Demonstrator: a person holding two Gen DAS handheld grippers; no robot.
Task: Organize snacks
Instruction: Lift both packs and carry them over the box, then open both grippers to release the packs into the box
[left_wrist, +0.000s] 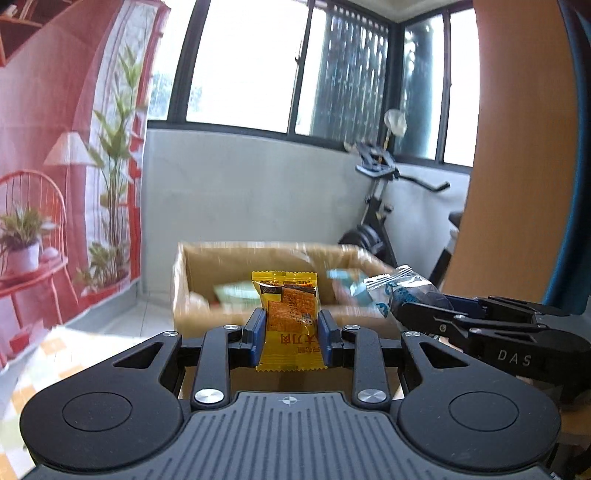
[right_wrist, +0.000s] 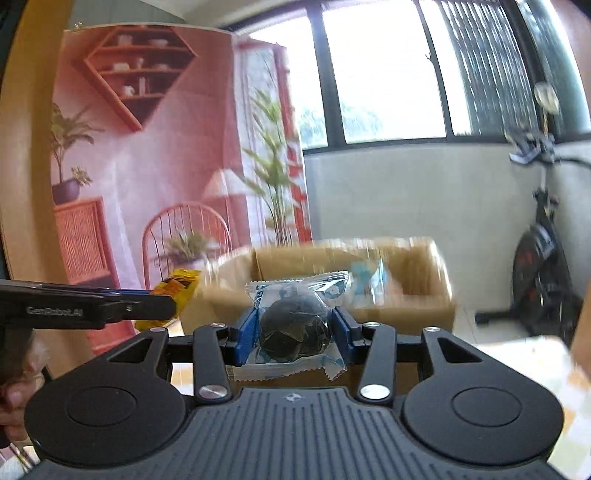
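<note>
My left gripper (left_wrist: 291, 334) is shut on a yellow snack packet (left_wrist: 290, 314) with orange crackers showing, held upright in the air. Just to its right, the right gripper (left_wrist: 413, 308) comes in from the side. In the right wrist view my right gripper (right_wrist: 293, 332) is shut on a clear blue-printed packet (right_wrist: 295, 321) holding a dark round snack. The left gripper's fingers (right_wrist: 147, 304) and the yellow packet (right_wrist: 177, 286) show at the left there. Behind both packets stands an open cardboard box (left_wrist: 192, 273) (right_wrist: 424, 295), blurred, with several snack packets (left_wrist: 232, 291) inside.
A printed pink backdrop (left_wrist: 55, 166) hangs on the left. An exercise bike (left_wrist: 373, 221) (right_wrist: 539, 266) stands by the grey wall under the windows. A wooden panel (left_wrist: 517, 147) rises at the right. A hand (right_wrist: 14, 398) holds the left gripper's handle.
</note>
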